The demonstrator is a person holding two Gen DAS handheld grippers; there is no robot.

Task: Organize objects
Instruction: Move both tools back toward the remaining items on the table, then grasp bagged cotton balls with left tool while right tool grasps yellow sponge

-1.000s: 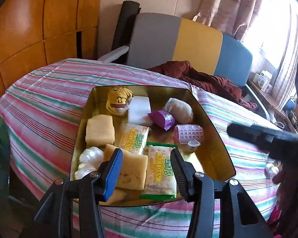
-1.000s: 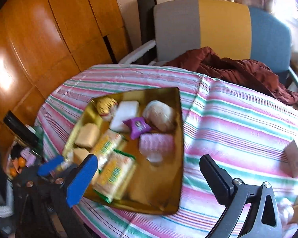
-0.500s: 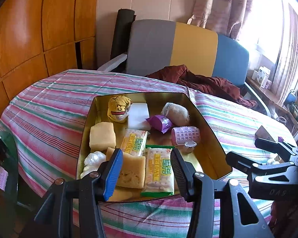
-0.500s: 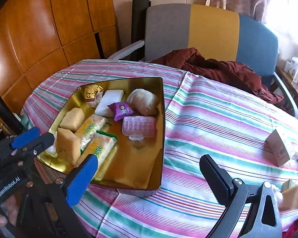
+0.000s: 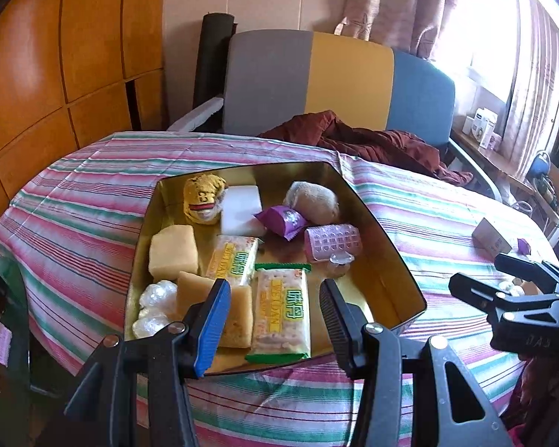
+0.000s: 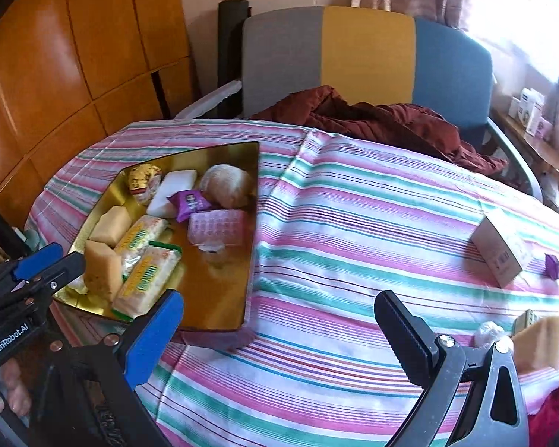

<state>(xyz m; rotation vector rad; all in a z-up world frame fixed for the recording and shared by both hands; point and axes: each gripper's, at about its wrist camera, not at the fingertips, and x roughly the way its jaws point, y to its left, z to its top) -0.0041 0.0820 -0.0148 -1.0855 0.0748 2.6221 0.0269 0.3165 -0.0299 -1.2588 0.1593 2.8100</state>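
A gold tin tray [image 5: 384,238] [image 6: 220,309] on the striped tablecloth holds several snacks: cracker packs [image 5: 283,313], sponge cakes [image 5: 173,251], a purple candy [image 5: 281,219], a pink roller [image 5: 331,240]. My left gripper [image 5: 275,320] is open and empty above the tray's near edge. My right gripper [image 6: 279,331] is open and empty above the cloth, right of the tray. Loose on the cloth at the right lie a small box [image 6: 497,249], a purple candy [image 6: 553,266], a sponge cake [image 6: 536,342] and a clear wrapped piece [image 6: 488,331].
A grey, yellow and blue chair [image 5: 339,78] with a maroon cloth [image 5: 365,141] stands behind the table. Wooden panels [image 5: 56,74] are at the left. A shelf with small boxes [image 5: 482,126] is at the far right.
Both grippers have drawn back from the tray. The right gripper has swung right, bringing the box and loose items on the cloth into its view. Both stay open.
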